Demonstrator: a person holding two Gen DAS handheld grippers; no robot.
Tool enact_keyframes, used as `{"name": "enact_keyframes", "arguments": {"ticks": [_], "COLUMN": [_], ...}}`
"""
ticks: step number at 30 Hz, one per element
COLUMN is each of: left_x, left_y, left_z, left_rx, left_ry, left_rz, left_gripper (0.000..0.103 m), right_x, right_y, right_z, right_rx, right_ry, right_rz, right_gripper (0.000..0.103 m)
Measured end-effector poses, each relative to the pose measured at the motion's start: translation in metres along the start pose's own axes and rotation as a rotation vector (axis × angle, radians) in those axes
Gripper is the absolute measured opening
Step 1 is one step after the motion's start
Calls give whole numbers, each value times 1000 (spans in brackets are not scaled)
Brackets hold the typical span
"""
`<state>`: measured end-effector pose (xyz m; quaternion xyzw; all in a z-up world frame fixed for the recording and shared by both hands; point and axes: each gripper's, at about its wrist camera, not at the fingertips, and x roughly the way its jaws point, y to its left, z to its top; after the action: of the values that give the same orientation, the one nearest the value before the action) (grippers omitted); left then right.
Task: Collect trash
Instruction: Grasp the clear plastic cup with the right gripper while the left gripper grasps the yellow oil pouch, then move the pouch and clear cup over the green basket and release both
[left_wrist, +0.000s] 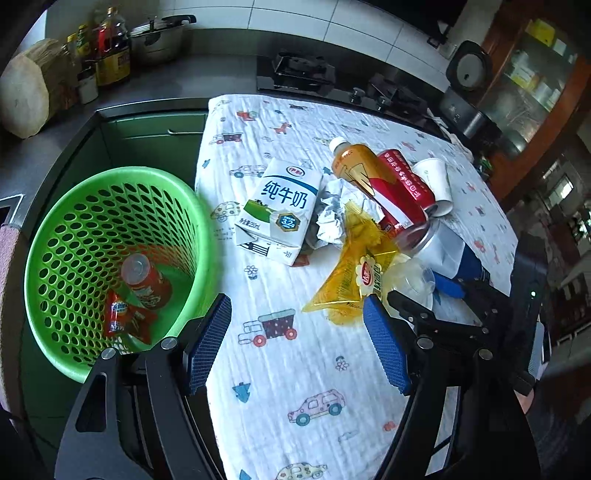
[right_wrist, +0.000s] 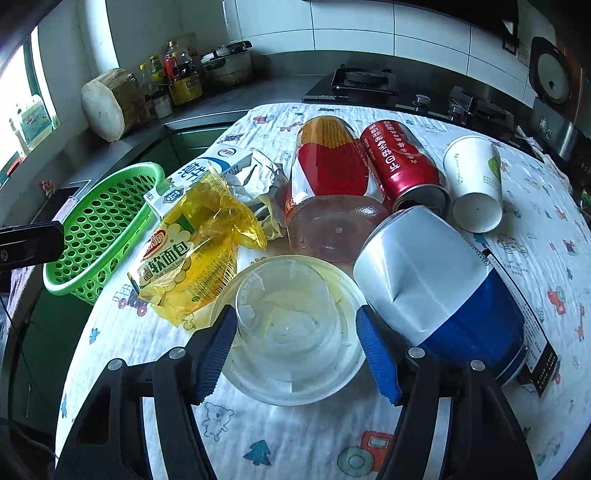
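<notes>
A pile of trash lies on the printed cloth: a milk carton (left_wrist: 279, 206), crumpled paper (left_wrist: 332, 214), a yellow bread wrapper (left_wrist: 351, 273) (right_wrist: 192, 251), a tea bottle (left_wrist: 354, 166) (right_wrist: 325, 184), a red can (left_wrist: 402, 181) (right_wrist: 399, 162), a paper cup (right_wrist: 476, 181), a clear plastic cup (right_wrist: 291, 328) and a blue-white carton (right_wrist: 443, 291). My left gripper (left_wrist: 297, 343) is open and empty above the cloth, beside the green basket (left_wrist: 55, 240), which holds a red can (left_wrist: 147, 282) and a wrapper (left_wrist: 122, 317). My right gripper (right_wrist: 295, 350) is open, its fingers on either side of the clear cup.
The table (right_wrist: 295, 443) stands beside a grey kitchen counter (left_wrist: 177, 81) with bottles (left_wrist: 110, 51), a pot (left_wrist: 159, 37), a wooden block (right_wrist: 107, 103) and a stove (right_wrist: 362, 81). The basket sits off the table's left edge, over green cabinets (left_wrist: 155, 136).
</notes>
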<state>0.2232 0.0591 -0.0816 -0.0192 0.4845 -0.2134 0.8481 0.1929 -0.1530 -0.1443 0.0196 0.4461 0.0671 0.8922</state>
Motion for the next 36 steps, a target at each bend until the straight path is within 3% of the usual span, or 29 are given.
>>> {"name": "enact_keyframes", "arguments": {"ticks": [1,16,27,32,36], "left_x": [2,53,86,77,58], "left_y": [-2,-41,-49,-47,-40], "left_z": [1,16,16,14,11], "left_rx": [7,113,125,127,106], "left_ry": [4,86,134,108,76], "left_rz": [-4,-85,-77,-76,-94], "left_gripper": [73,71,44,27,22], "right_x": [1,-46,-78,-84,-88], "right_y": [1,-3,-16,-14,-7], "right_z": [0,-12,-33,-37,-37], "right_rx": [0,15,28,26,8], "right_ry": [0,-90,-106,-104,-109], "right_rz": [8,16,-5,1,21], "right_gripper": [56,56,56,56,56]}}
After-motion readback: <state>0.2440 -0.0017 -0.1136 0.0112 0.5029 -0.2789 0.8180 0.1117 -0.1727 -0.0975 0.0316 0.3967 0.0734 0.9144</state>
